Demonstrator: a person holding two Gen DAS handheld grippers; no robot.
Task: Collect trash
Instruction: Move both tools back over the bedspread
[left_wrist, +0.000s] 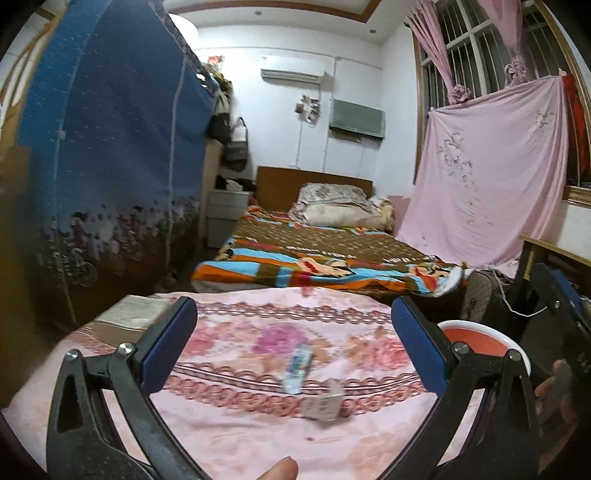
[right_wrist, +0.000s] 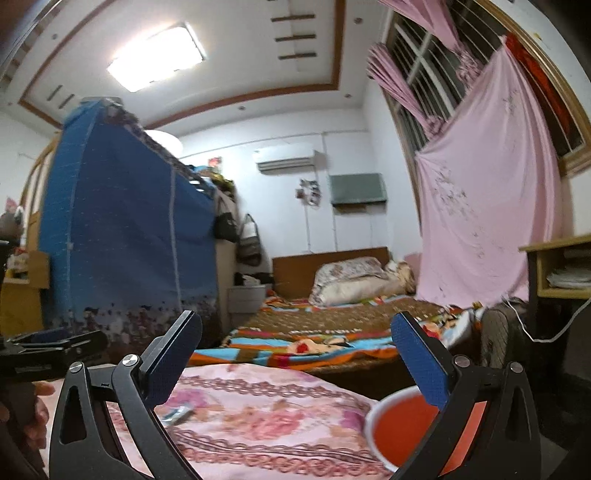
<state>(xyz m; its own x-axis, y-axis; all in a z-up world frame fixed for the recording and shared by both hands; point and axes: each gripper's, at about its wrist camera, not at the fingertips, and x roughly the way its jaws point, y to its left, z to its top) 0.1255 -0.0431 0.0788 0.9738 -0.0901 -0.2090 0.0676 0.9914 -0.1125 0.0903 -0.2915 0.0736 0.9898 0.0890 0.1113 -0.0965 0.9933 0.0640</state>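
Note:
On the pink floral bed cover (left_wrist: 229, 435) lie a blue-and-white wrapper (left_wrist: 297, 369) and, nearer to me, a small grey-white crumpled packet (left_wrist: 323, 404). My left gripper (left_wrist: 293, 301) is open wide above the cover, with both items ahead and below between its blue pads, untouched. A red bin with a white rim (left_wrist: 480, 339) stands at the cover's right edge. In the right wrist view my right gripper (right_wrist: 295, 316) is open and holds nothing. Its right finger hangs over the red bin (right_wrist: 402, 428), and the wrapper (right_wrist: 179, 413) lies low on the left.
A tall blue fabric wardrobe (left_wrist: 110, 166) stands on the left. A second bed with a striped blanket (left_wrist: 314, 254) lies beyond. A pink sheet (left_wrist: 491, 177) hangs under the window, with a desk (right_wrist: 554, 269) to its right. A book (left_wrist: 133, 312) rests at the cover's left corner.

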